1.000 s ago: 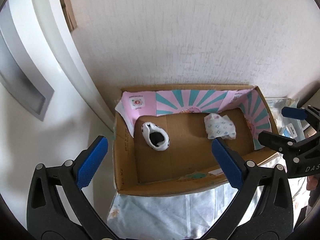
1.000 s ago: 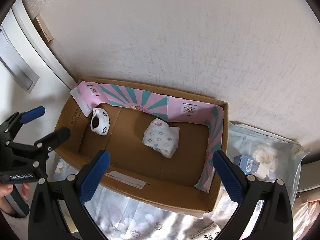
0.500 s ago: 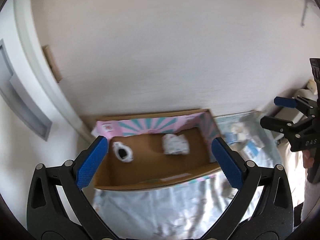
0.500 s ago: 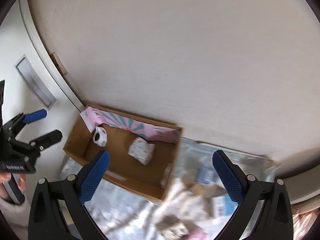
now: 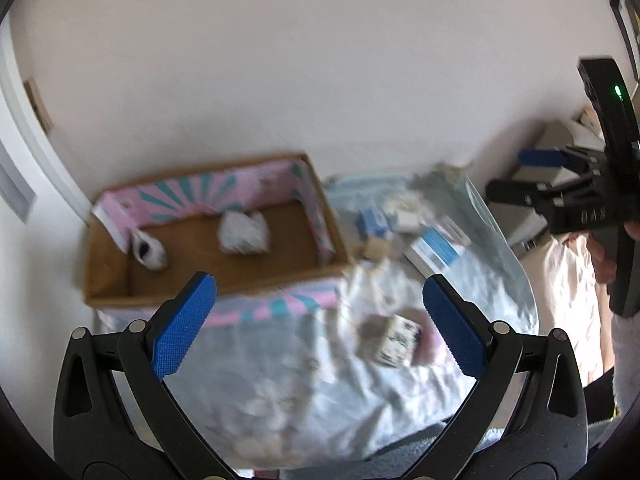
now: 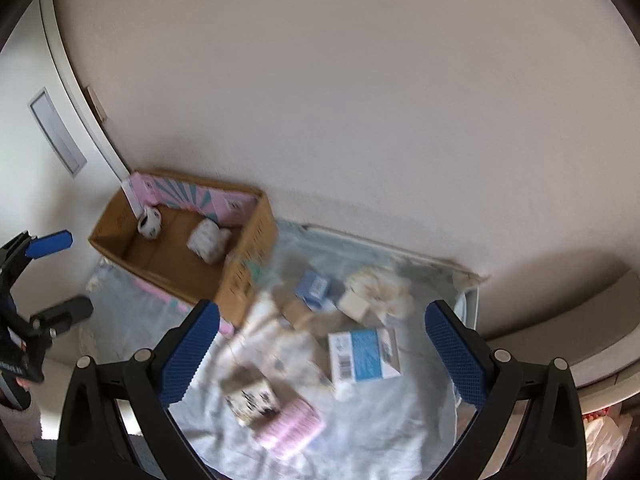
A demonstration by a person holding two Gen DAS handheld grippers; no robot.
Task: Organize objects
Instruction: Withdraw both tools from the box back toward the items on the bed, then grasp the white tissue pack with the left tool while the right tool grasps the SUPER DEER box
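Note:
A cardboard box [image 5: 120,292] [image 6: 244,264] with a pink and teal lining stands against the wall. It holds a white and black sock [image 5: 149,252] [image 6: 149,222] and a folded patterned cloth [image 5: 244,233] [image 6: 207,240]. Right of it, loose items lie on a pale sheet: a blue and white carton [image 5: 438,249] [image 6: 363,354], a small blue box [image 5: 372,220] [image 6: 315,286], a black-and-white patterned bundle [image 5: 394,340] [image 6: 252,396] and a pink striped item [image 6: 290,430]. My left gripper [image 5: 318,326] and right gripper [image 6: 322,354] are both open and empty, high above the sheet.
The pale floral sheet [image 5: 280,380] [image 6: 380,420] covers the surface. A white wall runs behind it and a white door frame [image 6: 76,92] stands at the left. White crumpled cloth [image 6: 380,286] lies near the wall. The right gripper shows at the left wrist view's right edge [image 5: 540,184].
Both grippers have pulled back and up from the box and swung right, so the loose items on the sheet have come into view. Both stayed open.

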